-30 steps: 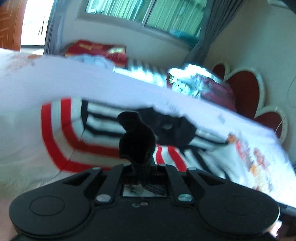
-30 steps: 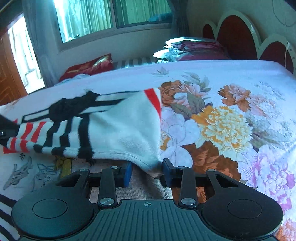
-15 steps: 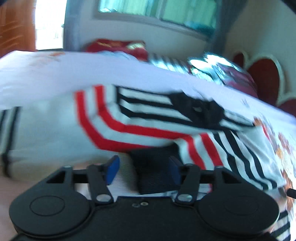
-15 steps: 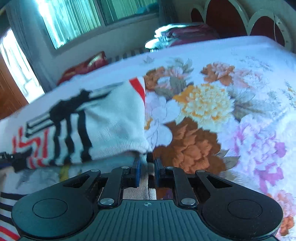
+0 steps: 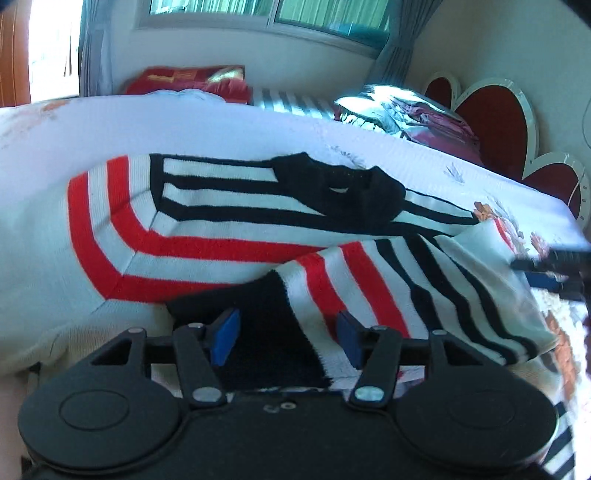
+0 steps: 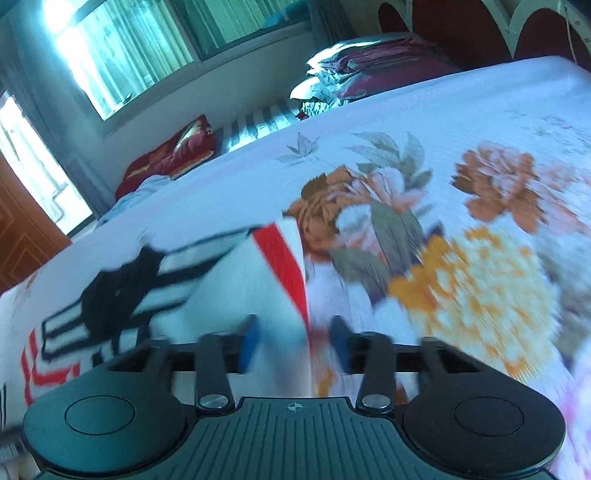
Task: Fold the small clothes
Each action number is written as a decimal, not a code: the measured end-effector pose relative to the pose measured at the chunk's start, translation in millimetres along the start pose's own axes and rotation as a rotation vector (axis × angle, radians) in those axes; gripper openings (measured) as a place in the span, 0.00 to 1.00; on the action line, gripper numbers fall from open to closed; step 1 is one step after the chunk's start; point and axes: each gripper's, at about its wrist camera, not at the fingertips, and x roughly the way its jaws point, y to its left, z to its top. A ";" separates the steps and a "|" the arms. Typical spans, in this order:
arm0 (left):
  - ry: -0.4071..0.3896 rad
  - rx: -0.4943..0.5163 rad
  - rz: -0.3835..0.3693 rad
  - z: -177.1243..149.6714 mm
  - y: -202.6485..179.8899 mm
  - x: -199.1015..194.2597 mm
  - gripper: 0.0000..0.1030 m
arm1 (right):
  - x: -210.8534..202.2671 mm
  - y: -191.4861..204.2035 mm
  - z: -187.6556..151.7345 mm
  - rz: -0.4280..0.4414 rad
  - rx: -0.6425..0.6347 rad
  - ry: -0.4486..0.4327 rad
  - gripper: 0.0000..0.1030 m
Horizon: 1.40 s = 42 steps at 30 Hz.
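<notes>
Blur is smearing most of your right wrist view, so the weave and fold lines of the sweater are hard to read there, and the near hem is disappearing under the gripper bodies in both views. On your left, the left gripper is sitting with its blue pads wide apart, straddling the black cuff of a sleeve that is lying folded across the sweater's front; the pads are not clamping anything, and whether they are brushing the knit cannot be told. The sweater is lying flat on the bed, collar toward the far edge, red stripes curving along its left shoulder. Open sheet is showing beyond the collar up to the far edge, where a red cushion and a heap of bedding are resting off the bed. Moving right, the right gripper is standing with its fingers spread, the sweater's white side edge with a red stripe lying between them, not pinched. To its right the floral sheet is running bare toward the headboard, giving you wide room on that side.
</notes>
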 end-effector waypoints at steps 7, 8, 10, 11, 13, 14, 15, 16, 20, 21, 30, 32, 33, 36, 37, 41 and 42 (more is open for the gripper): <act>-0.010 0.031 0.019 -5.1 -3.0 0.2 0.56 | 38.1 2.4 25.0 0.022 -0.006 0.006 0.17; -0.012 0.038 0.023 -5.6 -4.5 -0.8 0.56 | 37.1 4.5 24.7 0.019 -0.030 0.003 0.13; -0.014 0.042 0.029 -6.1 -5.9 -2.2 0.56 | 32.6 6.3 20.9 -0.010 -0.092 -0.026 0.09; -0.014 0.044 0.030 -5.5 -6.8 -2.8 0.56 | 31.9 2.3 19.2 -0.043 -0.102 -0.044 0.09; -0.016 0.034 0.034 -3.0 -7.8 -3.6 0.56 | 33.8 -8.4 17.8 -0.080 -0.065 -0.069 0.08; -0.017 0.027 0.037 -1.8 -7.8 -3.6 0.56 | 32.9 -7.5 16.9 -0.083 -0.064 -0.072 0.08; -0.018 0.024 0.040 -1.2 -7.4 -3.1 0.56 | 31.5 -2.5 15.9 -0.099 -0.091 -0.078 0.08; -0.021 0.026 0.045 -0.5 -6.8 -2.4 0.56 | 28.9 2.7 15.5 -0.118 -0.113 -0.090 0.09; -0.022 0.027 0.050 1.8 -4.7 -2.8 0.56 | 6.3 19.7 12.3 -0.092 -0.132 -0.140 0.10; -0.024 0.024 0.050 2.1 -4.8 -3.9 0.57 | 1.5 26.5 10.3 -0.058 -0.148 -0.142 0.10; 0.002 0.064 0.069 1.5 -6.3 -2.2 0.59 | 13.3 61.8 -35.1 -0.055 -0.337 -0.060 0.10; 0.013 0.045 0.072 3.3 -5.5 -7.8 0.59 | 6.6 67.3 -34.1 -0.056 -0.325 -0.059 0.11; 0.011 0.042 0.074 3.1 -5.4 -10.9 0.61 | 1.4 71.5 -36.2 -0.031 -0.320 -0.067 0.11; 0.023 0.041 0.098 -1.9 -3.9 -13.0 0.64 | -9.4 90.7 -52.6 0.033 -0.352 -0.058 0.11; 0.031 0.036 0.100 -3.7 -2.2 -11.9 0.64 | -11.9 94.5 -60.7 0.042 -0.370 -0.049 0.11; 0.035 0.048 0.111 -5.2 -1.0 -11.4 0.65 | -11.1 98.1 -93.6 0.043 -0.444 -0.004 0.11; 0.041 0.041 0.116 -4.2 -1.3 -12.5 0.64 | -13.4 97.3 -96.5 0.036 -0.452 -0.014 0.11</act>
